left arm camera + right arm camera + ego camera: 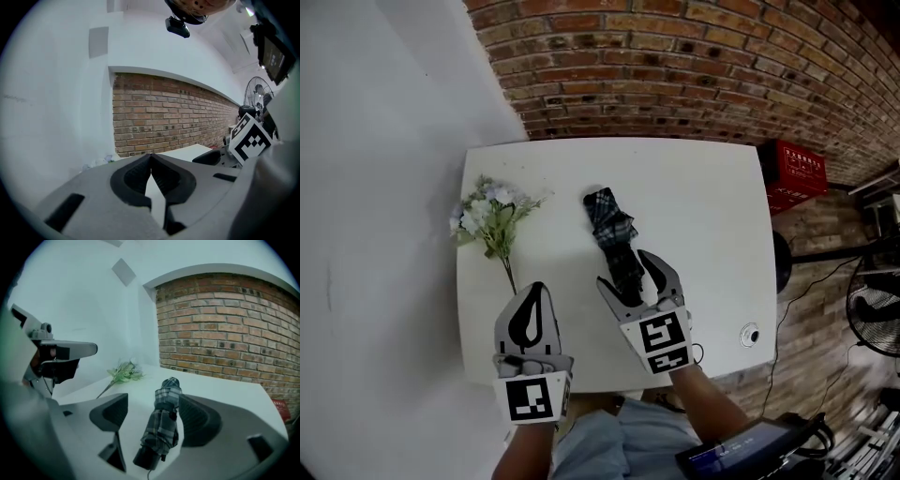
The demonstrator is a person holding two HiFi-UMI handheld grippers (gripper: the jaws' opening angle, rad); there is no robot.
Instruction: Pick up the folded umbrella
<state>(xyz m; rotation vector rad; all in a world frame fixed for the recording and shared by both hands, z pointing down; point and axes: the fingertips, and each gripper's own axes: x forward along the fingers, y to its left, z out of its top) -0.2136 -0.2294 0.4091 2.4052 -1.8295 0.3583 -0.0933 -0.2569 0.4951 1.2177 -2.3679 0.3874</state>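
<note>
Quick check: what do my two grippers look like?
Left gripper and right gripper match: light grey tapering shells, black ribbed pads inside the jaws, and a white cube with black square markers at each rear end.

Flower sprig [492, 217] on white table [712, 216]

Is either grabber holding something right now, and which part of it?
Nothing is held. The right gripper has its jaws open around the handle end of the folded umbrella without pressing it; the left gripper is shut and empty.
</note>
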